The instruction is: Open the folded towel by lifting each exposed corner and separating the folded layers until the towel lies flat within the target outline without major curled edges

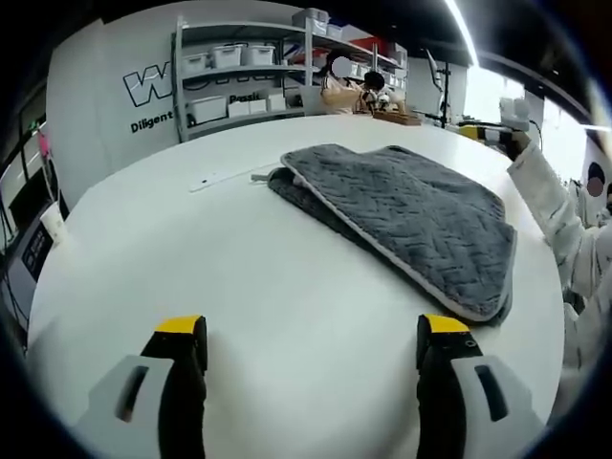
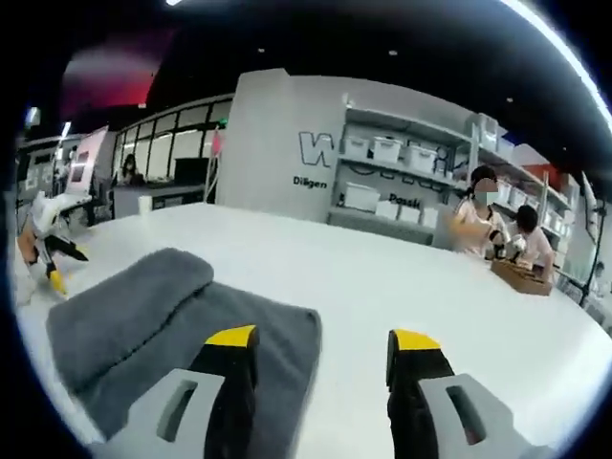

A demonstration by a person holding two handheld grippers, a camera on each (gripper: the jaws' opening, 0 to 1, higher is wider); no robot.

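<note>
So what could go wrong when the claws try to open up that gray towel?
The towel is folded in thick layers, so a claw might pinch two layers at once and drag the whole bundle instead of opening it. The right claw hangs open over the towel's edge with one tip above cloth and one above bare table, so it could miss the corner. The left claw is open, well short of the towel.

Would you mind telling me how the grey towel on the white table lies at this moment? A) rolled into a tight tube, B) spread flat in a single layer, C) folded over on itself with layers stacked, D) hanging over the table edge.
C: in the left gripper view the grey towel shows an upper layer lying over a lower one on the white table, and neither gripper touches it.
</note>
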